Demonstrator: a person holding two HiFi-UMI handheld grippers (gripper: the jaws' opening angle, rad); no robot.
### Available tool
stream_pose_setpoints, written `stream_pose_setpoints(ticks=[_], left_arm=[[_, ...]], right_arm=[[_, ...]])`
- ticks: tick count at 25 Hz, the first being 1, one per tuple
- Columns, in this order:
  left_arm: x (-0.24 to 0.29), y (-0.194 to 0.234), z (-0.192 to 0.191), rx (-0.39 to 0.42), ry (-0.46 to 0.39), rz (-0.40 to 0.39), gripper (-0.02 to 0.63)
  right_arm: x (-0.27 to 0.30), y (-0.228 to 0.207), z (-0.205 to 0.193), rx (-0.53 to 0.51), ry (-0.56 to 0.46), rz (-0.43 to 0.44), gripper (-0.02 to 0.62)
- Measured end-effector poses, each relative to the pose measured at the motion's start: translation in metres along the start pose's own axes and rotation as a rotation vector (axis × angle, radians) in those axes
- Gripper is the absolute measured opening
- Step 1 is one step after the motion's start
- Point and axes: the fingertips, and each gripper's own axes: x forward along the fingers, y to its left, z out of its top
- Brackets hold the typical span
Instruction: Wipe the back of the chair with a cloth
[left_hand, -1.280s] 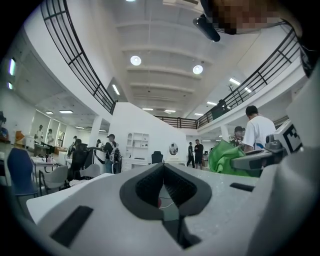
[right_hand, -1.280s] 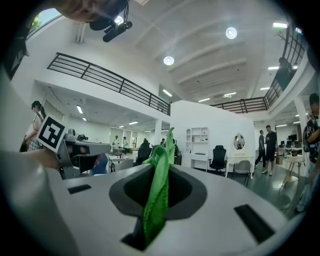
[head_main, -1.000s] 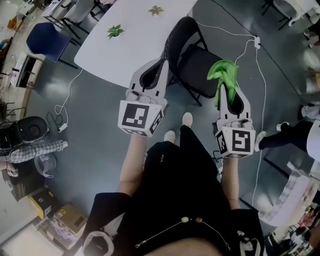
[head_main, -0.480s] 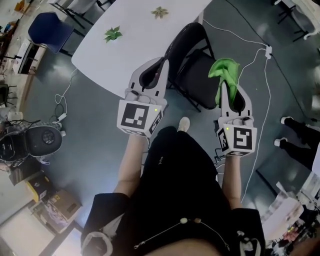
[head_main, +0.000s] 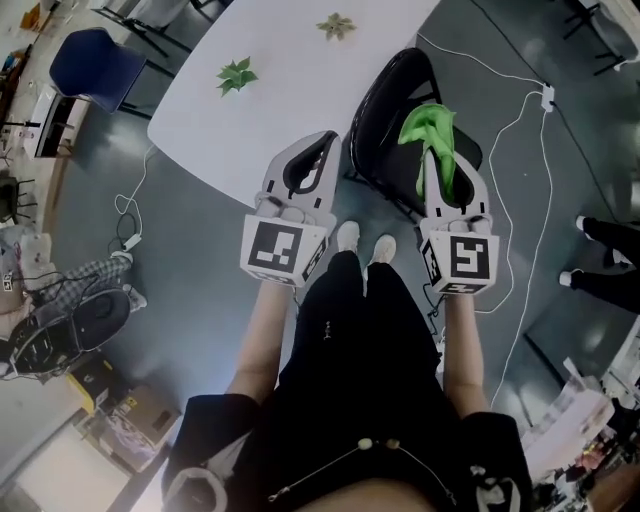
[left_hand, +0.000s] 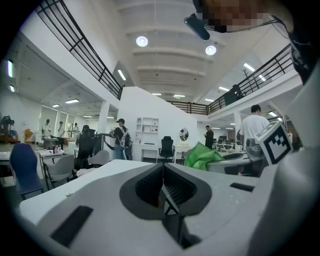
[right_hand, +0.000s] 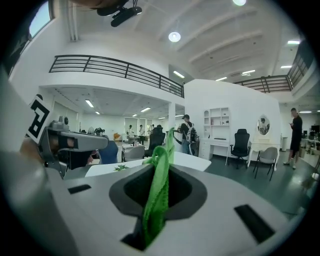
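The black folding chair (head_main: 385, 100) stands at the edge of the white table (head_main: 290, 90), just ahead of both grippers. Its curved backrest faces me. My right gripper (head_main: 432, 158) is shut on a bright green cloth (head_main: 424, 128), which bunches above the jaws over the chair's seat. In the right gripper view the cloth (right_hand: 159, 185) runs as a pinched strip between the jaws. My left gripper (head_main: 329, 142) is shut with nothing in it, its tip beside the chair's left side near the table edge. The left gripper view shows its jaws (left_hand: 163, 169) closed and the cloth (left_hand: 202, 156) off to the right.
Two small green plants (head_main: 238, 73) (head_main: 337, 26) lie on the table. A white cable (head_main: 522, 210) snakes over the floor right of the chair. A blue chair (head_main: 88, 62) stands far left, another person's legs (head_main: 605, 265) at right, boxes and gear at lower left.
The chair now lies closer beneath the grippers. My right gripper with the cloth has shifted left, over the chair. The left gripper stays shut at about the same spot.
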Motion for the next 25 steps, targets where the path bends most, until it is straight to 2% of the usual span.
stream_pose_setpoints(ticks=[3, 5, 7, 10, 12, 18, 22, 25], left_arm=[[0.007, 0.01, -0.003, 0.058, 0.009, 0.016, 0.006], [0.011, 0.018, -0.006, 0.055, 0.008, 0.044, 0.008], [0.018, 0.029, -0.005, 0.031, -0.028, 0.063, 0.008], [0.032, 0.042, -0.007, 0.059, -0.081, 0.088, 0.006], [0.044, 0.05, -0.021, 0.072, -0.063, 0.102, 0.006], [0.058, 0.065, -0.07, 0.02, -0.024, 0.117, 0.006], [0.064, 0.061, -0.099, 0.064, 0.028, 0.098, 0.006], [0.071, 0.058, -0.119, 0.059, 0.055, 0.081, 0.006]], right_arm=[[0.026, 0.011, -0.009, 0.026, 0.017, 0.008, 0.049], [0.039, 0.02, -0.018, 0.032, 0.033, 0.028, 0.049], [0.051, 0.029, -0.026, 0.026, 0.043, 0.053, 0.049], [0.067, 0.041, -0.041, -0.001, 0.045, 0.09, 0.049], [0.078, 0.044, -0.055, -0.006, 0.044, 0.107, 0.049], [0.115, 0.033, -0.118, 0.047, 0.064, 0.104, 0.049], [0.134, 0.023, -0.161, 0.057, 0.118, 0.089, 0.049], [0.145, 0.022, -0.194, 0.053, 0.178, 0.082, 0.049]])
